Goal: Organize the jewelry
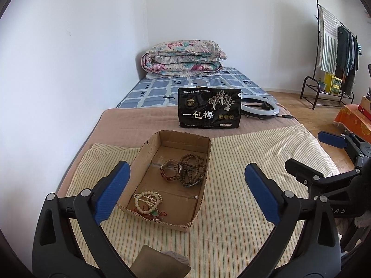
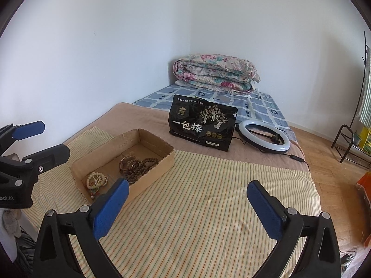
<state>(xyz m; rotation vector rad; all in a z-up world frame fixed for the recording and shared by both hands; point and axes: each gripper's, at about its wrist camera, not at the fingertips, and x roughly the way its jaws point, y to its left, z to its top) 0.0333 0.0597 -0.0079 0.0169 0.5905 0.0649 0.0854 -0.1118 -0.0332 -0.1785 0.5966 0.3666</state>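
A shallow cardboard box (image 1: 204, 155) (image 2: 157, 162) lies on a striped cloth on the bed. Inside are a dark brown bead strand (image 1: 192, 169) (image 2: 141, 165), a brown bangle (image 1: 169, 173) (image 2: 127, 162) beside it, and a cream bead bracelet with a red cord (image 1: 148, 199) (image 2: 97, 180) at the near end. My left gripper (image 1: 185, 192) is open and empty, held above the box's near end. My right gripper (image 2: 187, 210) is open and empty, over the cloth to the right of the box. Each gripper also shows at the edge of the other's view.
A black snack bag (image 1: 209, 107) (image 2: 201, 122) stands behind the box, with a ring light (image 1: 259, 108) (image 2: 264, 139) and its cable to the right. A folded floral quilt (image 1: 183, 58) lies at the bed's far end. A clothes rack (image 1: 334, 53) stands at right.
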